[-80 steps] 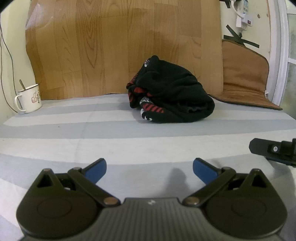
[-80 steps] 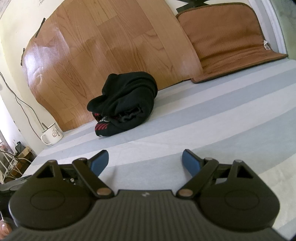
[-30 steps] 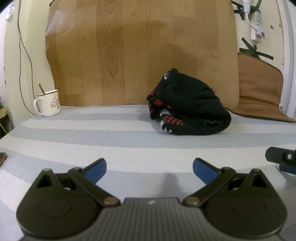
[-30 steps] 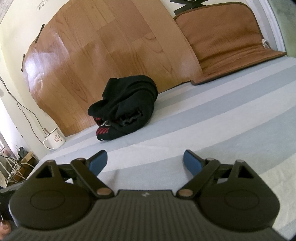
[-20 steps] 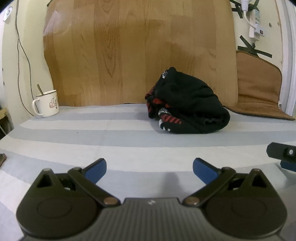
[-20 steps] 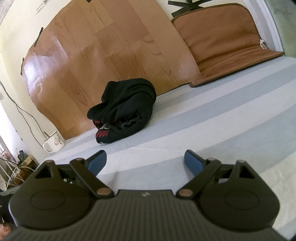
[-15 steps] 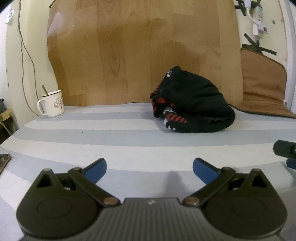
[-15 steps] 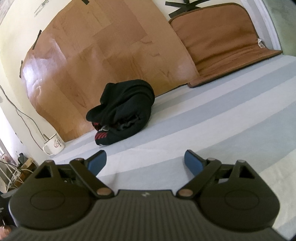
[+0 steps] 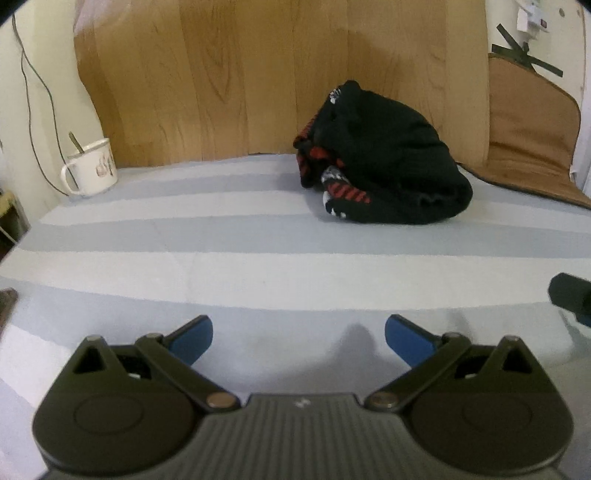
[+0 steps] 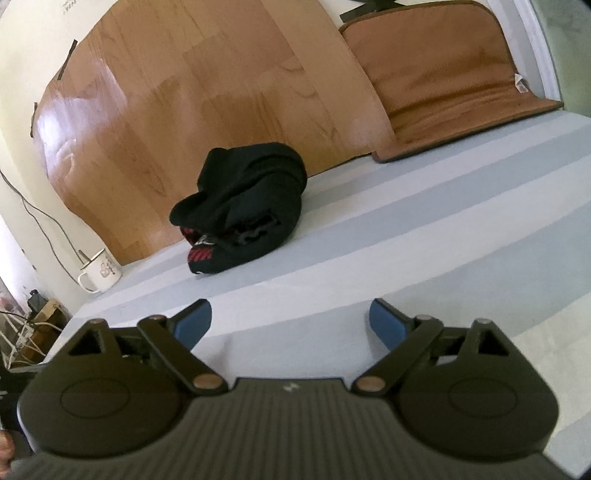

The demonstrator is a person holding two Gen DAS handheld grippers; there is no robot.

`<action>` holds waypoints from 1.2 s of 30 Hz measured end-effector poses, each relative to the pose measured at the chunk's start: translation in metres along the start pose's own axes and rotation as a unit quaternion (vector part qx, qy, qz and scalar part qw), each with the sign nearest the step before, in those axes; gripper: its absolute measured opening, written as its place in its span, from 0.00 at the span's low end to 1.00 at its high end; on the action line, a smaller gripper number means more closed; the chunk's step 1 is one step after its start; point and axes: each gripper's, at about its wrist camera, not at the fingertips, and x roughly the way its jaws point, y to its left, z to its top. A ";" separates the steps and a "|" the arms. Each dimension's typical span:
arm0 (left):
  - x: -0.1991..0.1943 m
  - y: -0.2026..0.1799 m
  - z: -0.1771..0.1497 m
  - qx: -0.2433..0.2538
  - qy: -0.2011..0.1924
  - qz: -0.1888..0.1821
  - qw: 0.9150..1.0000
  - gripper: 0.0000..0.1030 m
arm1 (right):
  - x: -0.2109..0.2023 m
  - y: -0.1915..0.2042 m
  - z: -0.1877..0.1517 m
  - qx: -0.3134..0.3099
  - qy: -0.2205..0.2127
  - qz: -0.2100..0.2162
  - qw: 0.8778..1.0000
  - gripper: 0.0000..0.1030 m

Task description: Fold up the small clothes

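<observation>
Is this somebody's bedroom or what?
Probably a room at home, maybe a bedroom: a striped sheet covers the surface, a bundle of clothes lies on it, and a mug stands by the wall.

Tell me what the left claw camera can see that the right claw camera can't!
Only the left wrist view shows the white plug box high on the wall and the tip of the right claw at its edge. Only the right wrist view shows the cluttered corner of boxes and cables beside the bed. Both show the black clothes bundle, the white mug, the wooden board, the brown cushion and the striped sheet.
</observation>
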 end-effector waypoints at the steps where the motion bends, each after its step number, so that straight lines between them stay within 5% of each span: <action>1: -0.004 -0.001 0.003 0.004 -0.005 0.004 1.000 1.00 | -0.004 0.003 0.004 0.000 0.002 -0.001 1.000 0.92; 9: -0.049 -0.018 0.035 0.044 -0.072 0.028 0.996 1.00 | -0.037 0.037 0.037 -0.055 -0.013 -0.003 0.998 1.00; 15: -0.069 -0.035 0.050 0.062 -0.096 0.042 0.993 1.00 | -0.039 0.053 0.057 -0.057 0.026 -0.014 0.998 1.00; 36: -0.102 -0.033 0.051 0.051 -0.103 0.076 0.990 1.00 | -0.054 0.093 0.072 -0.156 0.035 0.000 0.987 1.00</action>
